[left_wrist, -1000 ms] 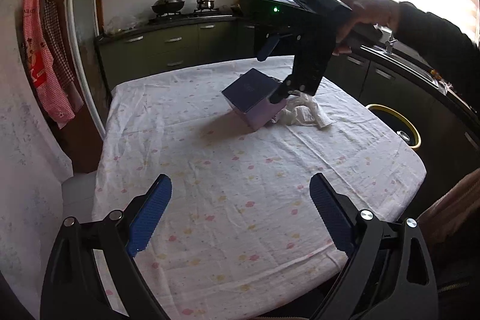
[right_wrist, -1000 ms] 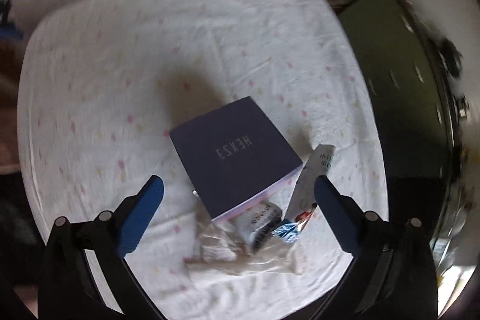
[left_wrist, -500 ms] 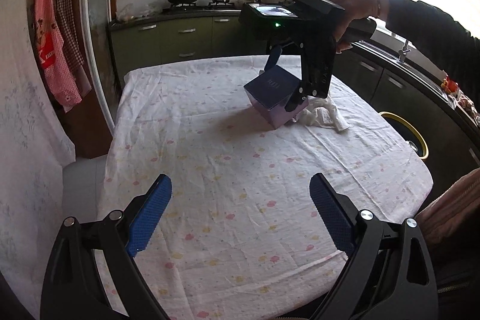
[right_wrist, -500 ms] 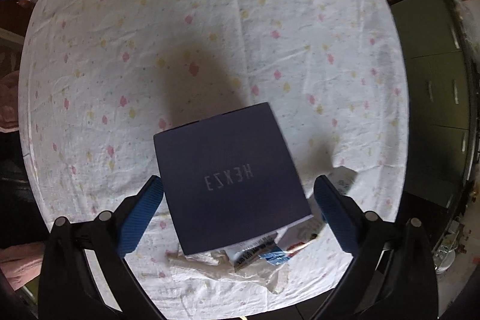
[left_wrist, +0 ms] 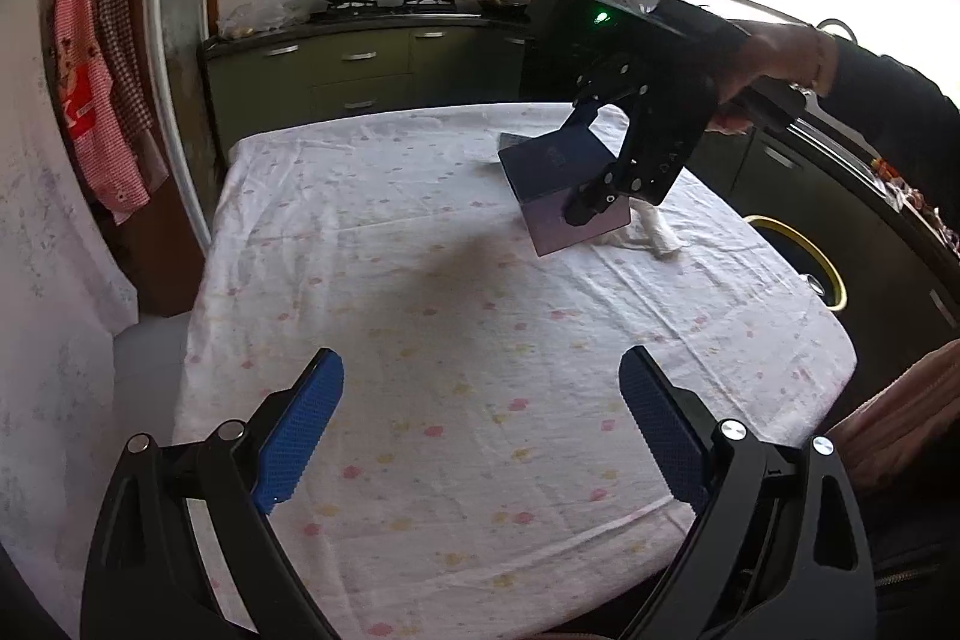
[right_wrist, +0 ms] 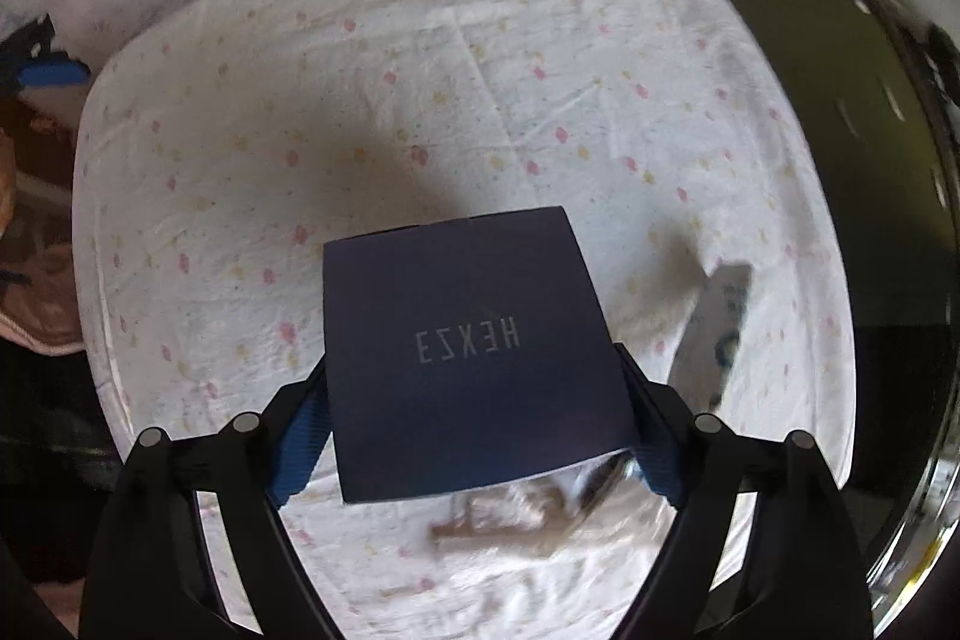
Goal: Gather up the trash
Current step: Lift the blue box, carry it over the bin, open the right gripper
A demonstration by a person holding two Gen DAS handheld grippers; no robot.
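Observation:
A dark blue box (right_wrist: 468, 352) with pale purple sides (left_wrist: 558, 196) is held between the fingers of my right gripper (right_wrist: 474, 448), tilted and lifted off the white spotted tablecloth (left_wrist: 420, 316). The right gripper (left_wrist: 585, 160) also shows in the left wrist view, shut on the box at the table's far right. Crumpled plastic wrappers (right_wrist: 516, 514) and a white packet (right_wrist: 717, 334) lie on the cloth under and beside the box. My left gripper (left_wrist: 480, 424) is open and empty over the near edge of the table.
A dark bin with a yellow rim (left_wrist: 804, 262) stands on the floor right of the table. Green kitchen cabinets (left_wrist: 360, 70) and a stove with pots run along the back. Aprons (left_wrist: 96, 88) hang at the left.
My right gripper came down around the dark blue box, closed on its sides and raised it off the cloth. The left gripper has stayed open.

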